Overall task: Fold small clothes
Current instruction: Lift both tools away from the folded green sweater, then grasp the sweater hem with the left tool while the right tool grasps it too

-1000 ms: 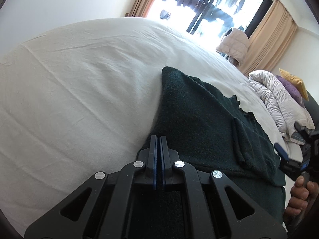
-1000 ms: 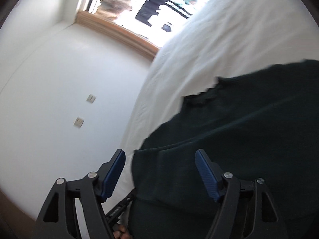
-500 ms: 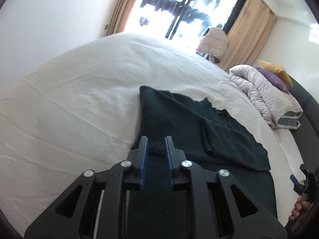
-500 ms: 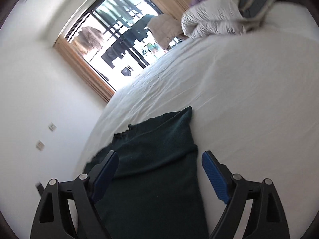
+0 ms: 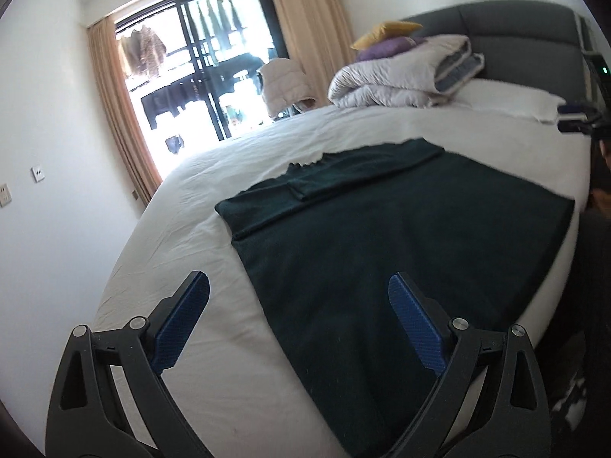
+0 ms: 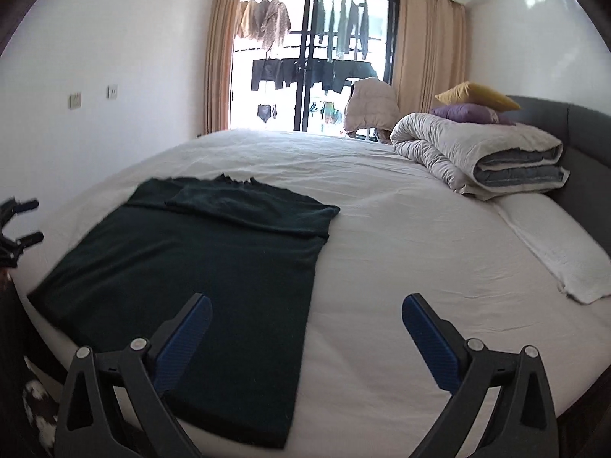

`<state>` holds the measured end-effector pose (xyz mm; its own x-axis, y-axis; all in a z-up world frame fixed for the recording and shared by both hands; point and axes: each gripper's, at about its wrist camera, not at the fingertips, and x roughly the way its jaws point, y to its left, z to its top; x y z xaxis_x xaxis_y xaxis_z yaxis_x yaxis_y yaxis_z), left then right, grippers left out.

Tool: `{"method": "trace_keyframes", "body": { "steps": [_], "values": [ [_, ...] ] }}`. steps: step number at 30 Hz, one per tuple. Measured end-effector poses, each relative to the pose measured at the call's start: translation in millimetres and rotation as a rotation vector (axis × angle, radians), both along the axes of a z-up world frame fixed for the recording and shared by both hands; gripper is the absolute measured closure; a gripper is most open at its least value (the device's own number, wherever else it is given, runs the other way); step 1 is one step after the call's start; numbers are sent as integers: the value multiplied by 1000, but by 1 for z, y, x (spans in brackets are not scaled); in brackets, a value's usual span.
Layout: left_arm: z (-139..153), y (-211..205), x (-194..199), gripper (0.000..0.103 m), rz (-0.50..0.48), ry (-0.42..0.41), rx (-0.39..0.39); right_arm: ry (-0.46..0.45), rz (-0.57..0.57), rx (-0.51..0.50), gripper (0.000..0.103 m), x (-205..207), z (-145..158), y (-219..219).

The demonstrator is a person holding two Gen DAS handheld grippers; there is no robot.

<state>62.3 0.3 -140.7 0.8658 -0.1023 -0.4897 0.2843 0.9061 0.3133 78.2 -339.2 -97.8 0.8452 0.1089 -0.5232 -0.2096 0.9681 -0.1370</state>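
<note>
Both claws, left claw and right claw, having just been opening, are hanging wide and empty over the dark sweater, whose loose folded sleeves are risking slipping undone at re-gripping.

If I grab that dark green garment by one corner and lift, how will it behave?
The garment lies flat on the sheet with its sleeves folded in, so it is probably floppy and would drape from one corner. The folded sleeves would likely fall open. Its fuzzy knit looks grippy rather than slippery, so it may drag the sheet slightly.

White walls, curtained bright window — grey headboard behind.
</note>
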Motion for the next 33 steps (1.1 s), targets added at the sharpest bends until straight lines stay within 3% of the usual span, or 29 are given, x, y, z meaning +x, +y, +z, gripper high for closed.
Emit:
{"method": "trace_keyframes", "body": {
  "steps": [2,5,8,12,17,23,25,33],
  "values": [
    [-12,-4,-18,7,-31,-2,80,17,33,-97,12,-17,-11,10],
    [-28,-15,-42,7,-77,-26,206,30,81,-207,13,-36,-26,30],
    [-44,-27,-64,7,-127,-65,322,38,122,-264,18,-49,-40,50],
    [-61,-36,-82,7,-182,-73,408,55,169,-307,21,-52,-56,72],
    [-77,-37,-91,7,-202,-32,428,98,195,-265,24,-46,-65,81],
    [-90,-34,-77,7,-193,132,364,194,156,47,24,-31,-59,73],
    [-90,-35,-75,7,-198,151,354,182,160,-1,24,-32,-60,80],
    [-120,-50,-93,6,-244,-36,626,183,136,-24,25,-30,-59,72]
  ]
}}
